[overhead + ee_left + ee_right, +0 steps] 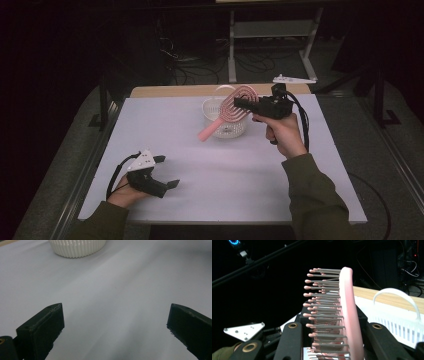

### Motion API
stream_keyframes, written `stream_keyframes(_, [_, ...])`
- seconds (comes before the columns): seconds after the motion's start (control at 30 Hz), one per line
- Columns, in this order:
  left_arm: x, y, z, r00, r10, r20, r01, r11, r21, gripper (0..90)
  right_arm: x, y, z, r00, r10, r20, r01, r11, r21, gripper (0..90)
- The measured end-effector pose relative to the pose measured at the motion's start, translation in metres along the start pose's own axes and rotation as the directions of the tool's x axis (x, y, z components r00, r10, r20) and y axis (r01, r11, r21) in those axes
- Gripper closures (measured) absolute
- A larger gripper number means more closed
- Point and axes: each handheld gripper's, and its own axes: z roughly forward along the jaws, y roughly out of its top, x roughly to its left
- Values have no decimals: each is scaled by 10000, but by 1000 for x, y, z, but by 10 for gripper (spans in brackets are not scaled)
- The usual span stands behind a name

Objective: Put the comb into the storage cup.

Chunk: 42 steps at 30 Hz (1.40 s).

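Note:
A pink hairbrush (231, 107) hangs tilted over a white slatted basket (226, 129) at the back middle of the table, its handle pointing down and left. My right gripper (239, 102) is shut on the brush's head. In the right gripper view the brush (347, 312) stands edge-on between the jaws, bristles to the left, with the basket (402, 327) and its arched handle behind at the right. My left gripper (168, 171) rests low at the table's front left, open and holding nothing. In its own view the left gripper (116, 312) faces the basket (77, 248) across bare table.
The white table top (215, 175) ends in a wooden strip (175, 91) at the back. A white three-cornered plate (294, 79) lies beyond the back right corner. A metal shelf frame (270, 30) and floor cables stand behind in the dark.

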Motion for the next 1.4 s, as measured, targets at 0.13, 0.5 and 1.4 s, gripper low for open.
stream_keyframes(0.13, [1, 0, 0, 10000, 47, -21, -47, 10000, 56, 8, -3, 9, -1, 9999, 101, 11, -101, 9999, -91, 626])
stream_keyframes(0.5, [0, 0, 0, 10000, 45, 13, -45, 10000, 22, 8, -17, 32, -9, 9977, 322, 602, -294, 9985, -468, 626])
stream_keyframes(1.4, [0, 0, -1, 10000, 35, 92, -34, 9999, -161, 8, -57, 31, -7, 9763, 1094, 1869, -915, 9906, -1019, 625])
